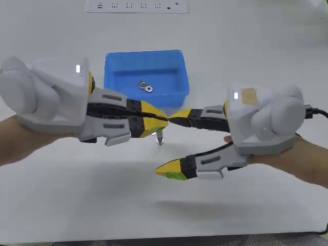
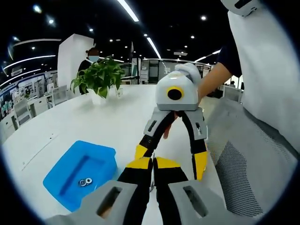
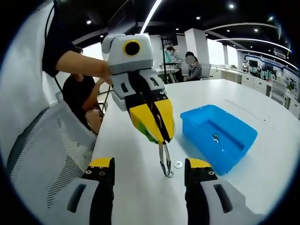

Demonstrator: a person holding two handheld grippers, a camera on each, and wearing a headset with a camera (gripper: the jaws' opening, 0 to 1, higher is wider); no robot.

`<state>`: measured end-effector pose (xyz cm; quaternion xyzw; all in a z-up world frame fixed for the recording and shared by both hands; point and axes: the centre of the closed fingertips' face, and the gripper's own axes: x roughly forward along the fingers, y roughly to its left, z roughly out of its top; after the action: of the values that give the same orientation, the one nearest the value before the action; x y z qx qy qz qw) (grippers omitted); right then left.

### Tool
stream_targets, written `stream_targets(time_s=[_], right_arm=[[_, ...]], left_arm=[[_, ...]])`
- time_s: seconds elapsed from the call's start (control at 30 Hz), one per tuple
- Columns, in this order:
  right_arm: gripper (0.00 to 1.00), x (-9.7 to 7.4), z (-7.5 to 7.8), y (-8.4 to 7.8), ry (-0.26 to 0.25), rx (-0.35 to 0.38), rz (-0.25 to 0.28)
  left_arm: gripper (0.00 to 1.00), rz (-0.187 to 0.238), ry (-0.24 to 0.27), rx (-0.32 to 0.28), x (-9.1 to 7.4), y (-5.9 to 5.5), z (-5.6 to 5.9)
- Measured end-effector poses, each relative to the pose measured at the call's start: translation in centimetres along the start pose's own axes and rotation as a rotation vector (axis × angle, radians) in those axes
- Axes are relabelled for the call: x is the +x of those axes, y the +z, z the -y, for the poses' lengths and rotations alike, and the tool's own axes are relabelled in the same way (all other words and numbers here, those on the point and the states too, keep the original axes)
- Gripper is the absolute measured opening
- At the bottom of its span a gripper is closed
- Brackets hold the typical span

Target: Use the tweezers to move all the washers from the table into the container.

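Steel tweezers (image 3: 165,161) clamped by left hand-held gripper (image 3: 158,137) near washer (image 3: 178,164); right hand-held gripper (image 3: 149,165) gapes empty.

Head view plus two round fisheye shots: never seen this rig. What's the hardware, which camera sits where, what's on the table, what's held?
There is no robot here. A person holds a two-jaw handheld tool in each hand. The head view comes from a headset camera looking down at the work. Each round picture comes from a camera riding on one tool and looking along its jaws, so each one sees the other tool opposite.

The left tool has its jaws shut on a pair of tweezers, which point down at the white table. The right tool has its jaws wide apart and holds nothing.

A loose washer lies beside the tweezer tips. Behind the tools sits a blue container with two washers already inside.
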<state>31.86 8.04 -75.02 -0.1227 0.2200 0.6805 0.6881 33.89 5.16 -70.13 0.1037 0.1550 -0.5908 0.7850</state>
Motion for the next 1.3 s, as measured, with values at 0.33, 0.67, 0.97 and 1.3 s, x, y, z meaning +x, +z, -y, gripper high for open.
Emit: stream_targets(time_s=[0.33,0.67,0.97,1.3], right_arm=[[0.26,1.5,1.5,-0.8,0.061,-0.063,-0.062],[0.14,2.0,1.6,-1.1,0.073,-0.108,-0.062],[0.12,2.1,1.6,-1.3,0.073,-0.156,-0.069],[0.10,2.2,1.8,-1.3,0.070,-0.197,-0.062]], left_arm=[[0.05,-0.023,-0.010,0.005,-0.1,-0.1,0.0],[0.05,-0.038,-0.012,0.012,-0.2,-0.2,0.2],[0.05,-0.045,-0.014,0.012,-0.2,-0.3,0.1],[0.05,-0.051,-0.008,0.011,-0.2,-0.3,-0.1]])
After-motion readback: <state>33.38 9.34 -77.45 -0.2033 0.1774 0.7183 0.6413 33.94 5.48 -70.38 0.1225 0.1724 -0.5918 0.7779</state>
